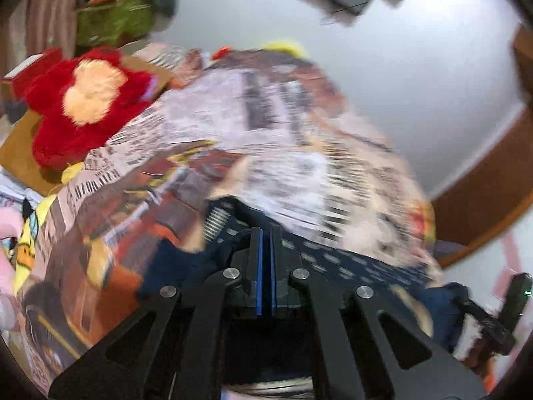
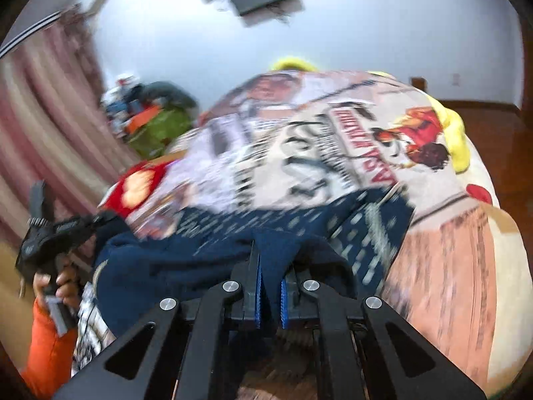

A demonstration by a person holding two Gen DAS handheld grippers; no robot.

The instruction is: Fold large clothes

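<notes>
A dark navy garment with pale dashes lies bunched on a bed cover printed with newspaper and poster pictures. My right gripper is shut on a fold of the navy garment, cloth filling the gap between its blue pads. My left gripper is shut with its blue pads close together at the edge of the same garment; the cloth lies around its tips. The left gripper also shows at the left of the right wrist view, and the right one at the lower right of the left wrist view. Both views are motion-blurred.
A red plush toy lies on the bed's left side, near a cardboard box. A green bag stands by striped curtains. A yellow item sits at the bed's far edge. Wooden floor lies to the right.
</notes>
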